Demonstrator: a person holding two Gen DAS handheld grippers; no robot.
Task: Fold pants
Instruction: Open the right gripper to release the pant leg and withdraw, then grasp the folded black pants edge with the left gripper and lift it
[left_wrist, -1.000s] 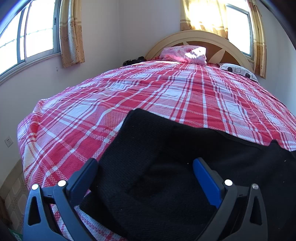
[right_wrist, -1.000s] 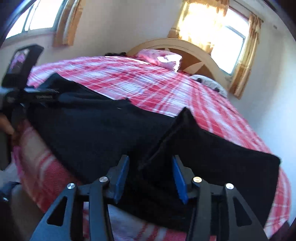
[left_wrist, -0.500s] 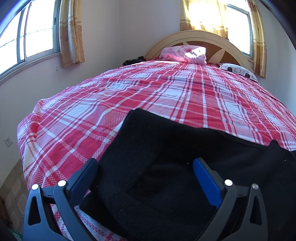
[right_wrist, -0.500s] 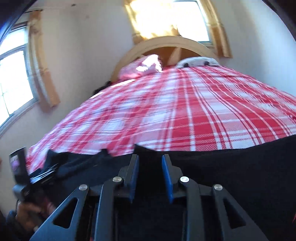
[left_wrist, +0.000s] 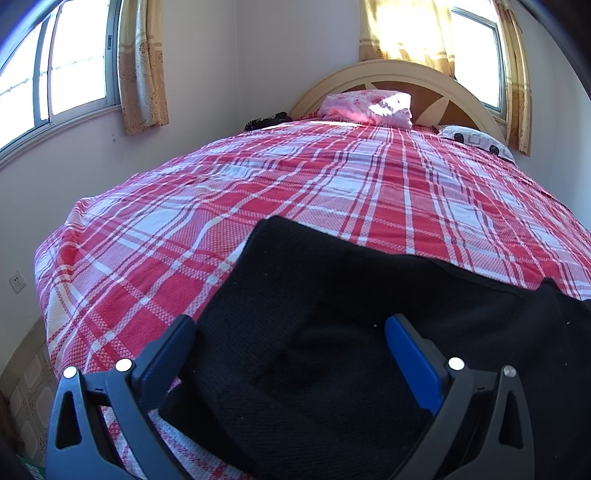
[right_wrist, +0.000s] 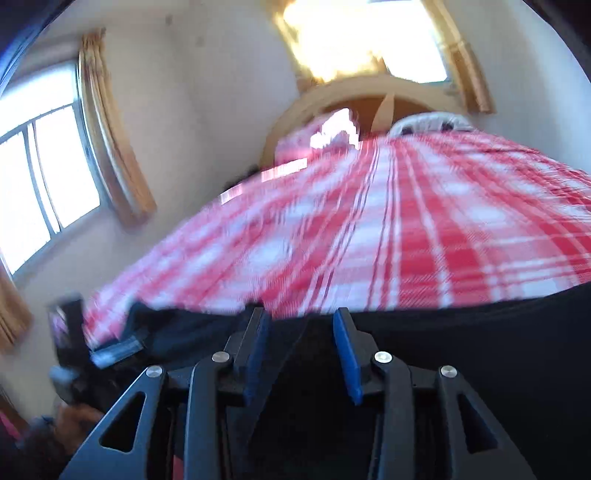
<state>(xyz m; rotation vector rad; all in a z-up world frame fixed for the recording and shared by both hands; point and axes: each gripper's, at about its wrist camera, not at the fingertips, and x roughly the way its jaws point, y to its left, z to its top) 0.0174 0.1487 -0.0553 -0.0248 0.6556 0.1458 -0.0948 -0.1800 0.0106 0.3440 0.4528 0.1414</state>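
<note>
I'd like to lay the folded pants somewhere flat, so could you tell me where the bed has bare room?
The plaid sheet lies bare from the pants' far edge up to the pillows, and along the window-side left edge. The near edge is crowded: pants and both grippers, left and right.

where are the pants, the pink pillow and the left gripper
pants (left_wrist: 332, 295): left wrist view, on the flat black fabric near the far edge.
pink pillow (left_wrist: 365, 105): left wrist view, on its middle, by the headboard.
left gripper (left_wrist: 290, 334): left wrist view, midway between its wide-apart blue fingertips.
</note>
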